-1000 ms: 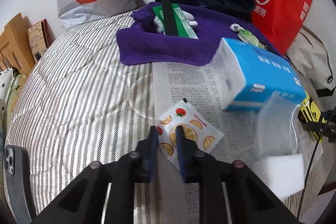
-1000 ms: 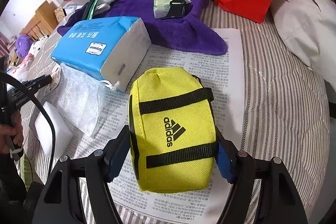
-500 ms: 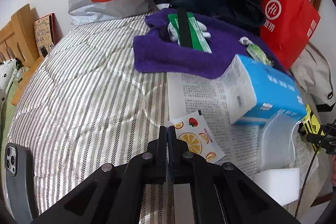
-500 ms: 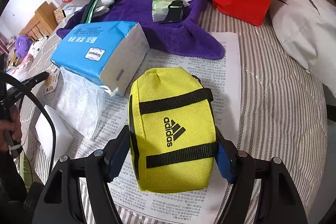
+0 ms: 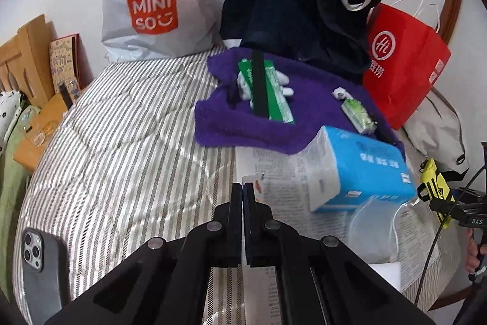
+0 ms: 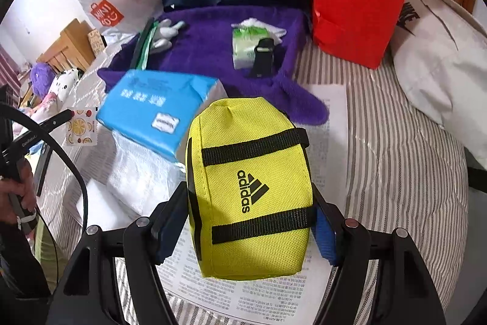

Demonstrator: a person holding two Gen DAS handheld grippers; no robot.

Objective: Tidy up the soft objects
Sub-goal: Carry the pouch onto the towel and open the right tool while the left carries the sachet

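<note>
Yellow woven pouch (image 6: 249,188) sits clamped between the right gripper's (image 6: 248,226) wide-spread jaws above newsprint (image 6: 330,111); left gripper (image 5: 242,191) is pressed together, pinching a flat fruit-print sachet (image 6: 80,127)

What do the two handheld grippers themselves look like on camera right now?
Both are matte black plastic with round silver screw heads along the linkages. The left gripper has slim black fingers; from the right camera its body shows white lettering and a black cable looping past the bare hand holding it. The right gripper has wider fingers with ribbed blue pads.
</note>
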